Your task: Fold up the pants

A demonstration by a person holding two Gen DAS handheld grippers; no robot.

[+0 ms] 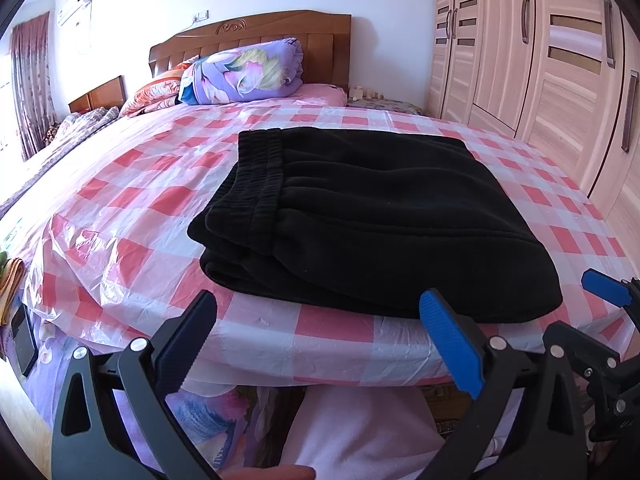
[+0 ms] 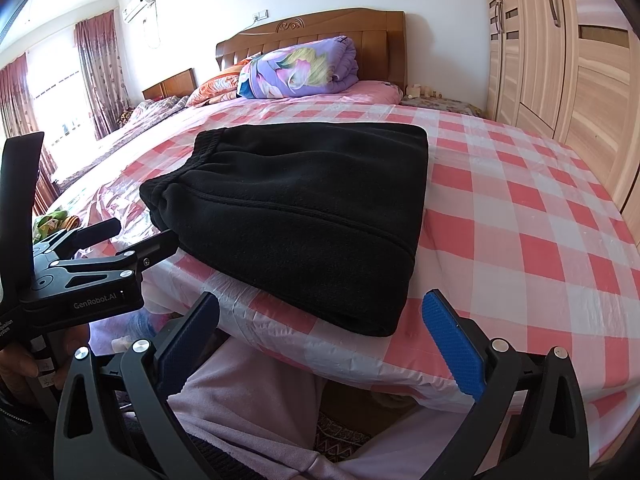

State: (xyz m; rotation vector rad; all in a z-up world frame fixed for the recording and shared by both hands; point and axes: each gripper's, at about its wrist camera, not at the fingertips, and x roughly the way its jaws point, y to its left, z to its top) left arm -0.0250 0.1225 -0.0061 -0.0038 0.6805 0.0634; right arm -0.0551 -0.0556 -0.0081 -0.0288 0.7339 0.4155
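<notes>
The black pants [image 1: 360,220] lie folded into a thick rectangle on the checked bed cover [image 1: 132,200], with the elastic waistband on the left. My left gripper [image 1: 320,320] hangs open just short of the bundle's near edge and holds nothing. My right gripper [image 1: 576,308] shows at the right edge of this view, by the bundle's near right corner. In the right wrist view the pants [image 2: 300,216] fill the middle, and my right gripper [image 2: 320,320] is open before their near corner. My left gripper [image 2: 144,232] is open at the left, its fingertips close to the waistband end.
A pink and white checked plastic sheet [image 2: 520,208] covers the bed. A rolled purple quilt [image 1: 244,72] and a wooden headboard [image 1: 320,28] are at the far end. A wardrobe [image 1: 540,52] stands to the right. A person's pale-trousered legs [image 2: 248,392] are below the grippers.
</notes>
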